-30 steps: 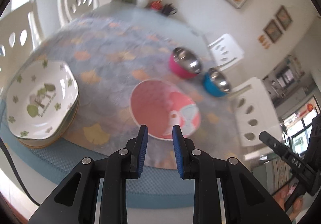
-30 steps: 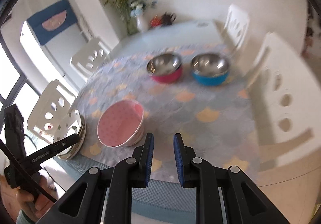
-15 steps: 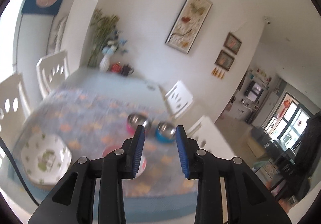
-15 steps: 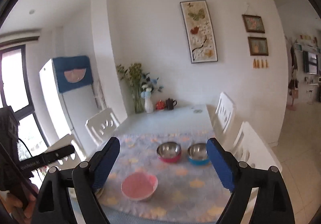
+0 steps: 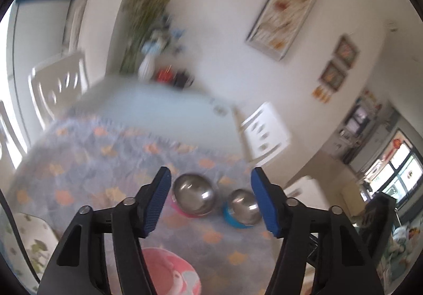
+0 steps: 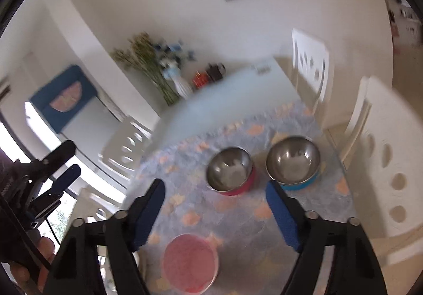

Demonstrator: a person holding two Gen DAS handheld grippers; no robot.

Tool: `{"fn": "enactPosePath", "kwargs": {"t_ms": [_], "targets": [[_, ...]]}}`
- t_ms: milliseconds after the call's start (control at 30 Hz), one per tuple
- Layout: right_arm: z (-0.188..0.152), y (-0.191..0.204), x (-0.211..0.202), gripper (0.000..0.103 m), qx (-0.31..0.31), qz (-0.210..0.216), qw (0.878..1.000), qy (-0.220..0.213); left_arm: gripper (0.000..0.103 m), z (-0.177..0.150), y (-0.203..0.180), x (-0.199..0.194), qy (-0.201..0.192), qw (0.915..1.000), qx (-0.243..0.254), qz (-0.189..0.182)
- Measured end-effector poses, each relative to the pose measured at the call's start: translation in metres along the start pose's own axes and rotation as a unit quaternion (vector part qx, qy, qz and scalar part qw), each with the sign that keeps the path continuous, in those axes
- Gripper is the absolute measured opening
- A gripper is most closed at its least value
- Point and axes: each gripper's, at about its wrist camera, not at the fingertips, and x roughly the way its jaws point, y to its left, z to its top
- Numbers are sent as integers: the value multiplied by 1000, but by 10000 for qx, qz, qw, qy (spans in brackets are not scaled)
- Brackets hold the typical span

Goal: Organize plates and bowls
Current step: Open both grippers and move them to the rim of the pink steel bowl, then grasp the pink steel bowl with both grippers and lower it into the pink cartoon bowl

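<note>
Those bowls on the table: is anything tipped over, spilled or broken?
Nothing stands out. The pink steel bowl and blue steel bowl sit upright, side by side and empty on the patterned cloth; the pink dish sits nearer, upright too.

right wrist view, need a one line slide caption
Empty right gripper, closing, above the patterned cloth facing pink-sided and blue-sided steel bowls.
</note>
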Motion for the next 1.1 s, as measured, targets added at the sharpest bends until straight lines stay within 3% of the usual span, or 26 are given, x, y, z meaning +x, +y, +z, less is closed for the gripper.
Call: {"fn": "enactPosePath", "kwargs": {"t_ms": [67,167,267,400,500,633,800,1100], "targets": [[2,-12,43,60,122,-50,9994,332,45,-7,18,48,442,9988,-231,33],[0,-28,97,52,262,-128,9968,741,34,-24,49,119,1181,9901,-754,52],[-6,-40,141,48,356,-290,9934,1051,33,-45,78,175,1820,9730,-1410,159],[-15,-45,186,47,368,-373,9899,1318,33,-61,85,209,2140,9630,-1610,307],[-17,-44,203,44,361,-386,9891,1376,33,-66,86,222,2259,9587,-1691,361],[-16,-38,214,41,147,-527,9900,1303,21,-71,85,241,2423,9541,-1723,363],[-15,-46,221,26,60,-661,9887,1345,12,-77,89,255,2597,9477,-1788,486],[-15,-41,190,19,-24,-607,9908,1213,11,-72,67,220,2320,9645,-1206,367]]}}
